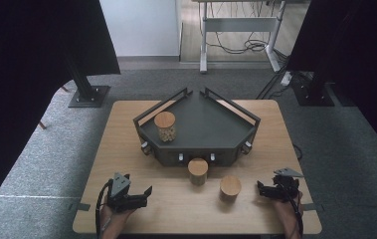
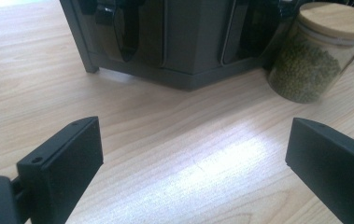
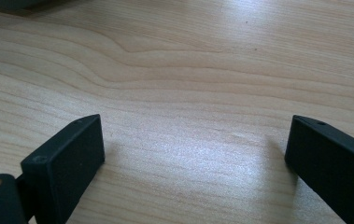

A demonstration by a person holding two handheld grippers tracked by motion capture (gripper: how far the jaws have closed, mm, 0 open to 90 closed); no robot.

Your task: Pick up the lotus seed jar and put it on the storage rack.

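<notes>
Right now three jars with wooden lids are on the scene. One jar [image 1: 165,126] stands upright inside the dark tray [image 1: 221,130], in its left part near the left rail. The tray is a five-sided dark metal rack with low rails, sitting at the middle of the wooden table [image 1: 121,149], its pointed end away from the person.

Second jar [image 1: 198,171] stands on the table just in front of the tray's near wall, close to it; contact can't be told from above. In the left gripper view this green-filled jar [image 2: 317,56] sits beside the tray's front corner [image 2: 184,46], upper right of frame. Third jar [image 1: 230,188] is on the table to the right of the second and a bit nearer the person, apart from it.

Left gripper [image 1: 139,198] rests low at the near left of the table, held in the person's left hand [image 1: 111,214], jaws spread wide with nothing between them, pointing right toward the jars. Its own view shows bare wood between the jaws [image 2: 193,158].

Right gripper [image 1: 261,189] is at the near right edge, held in the right hand [image 1: 288,211], aimed left toward the third jar but apart from it. Jaws also wide apart, empty; its own view has just table grain [image 3: 193,140] between them.

Beyond the table: grey carpet [image 1: 335,149], black curtains [image 1: 37,50] on both sides, and a desk frame with cables [image 1: 240,30] at the back.
</notes>
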